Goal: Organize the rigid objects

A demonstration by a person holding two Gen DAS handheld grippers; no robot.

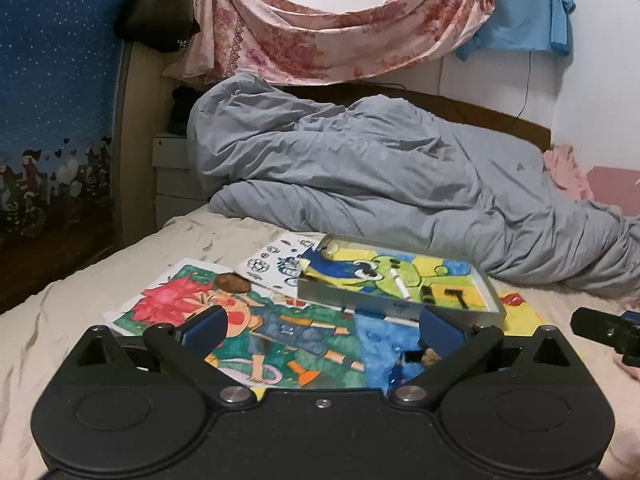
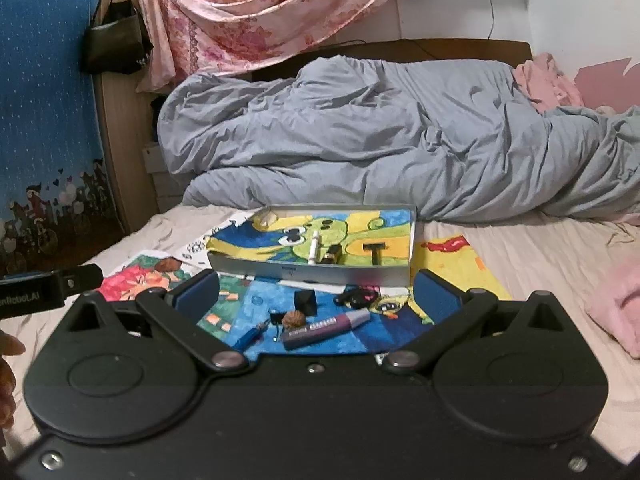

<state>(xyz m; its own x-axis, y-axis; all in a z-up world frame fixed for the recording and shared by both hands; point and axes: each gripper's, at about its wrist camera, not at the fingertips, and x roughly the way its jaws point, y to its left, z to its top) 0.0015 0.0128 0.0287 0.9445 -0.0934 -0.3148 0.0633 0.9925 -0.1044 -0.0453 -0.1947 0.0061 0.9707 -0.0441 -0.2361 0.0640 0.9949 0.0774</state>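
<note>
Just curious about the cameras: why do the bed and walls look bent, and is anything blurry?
Left wrist view: fisheye bends the wall and curtain; dim, soft light. Right wrist view: same bending, dark corners; purple marker slightly soft.

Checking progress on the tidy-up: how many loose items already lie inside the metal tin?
3 visible: a white marker, a small dark piece beside it, and a black T-shaped tool to the right. The tin's front wall may hide more.

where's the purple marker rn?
Right wrist view, low centre: the purple marker lies on the blue drawing in front of the metal tray, just right of a walnut.
</note>
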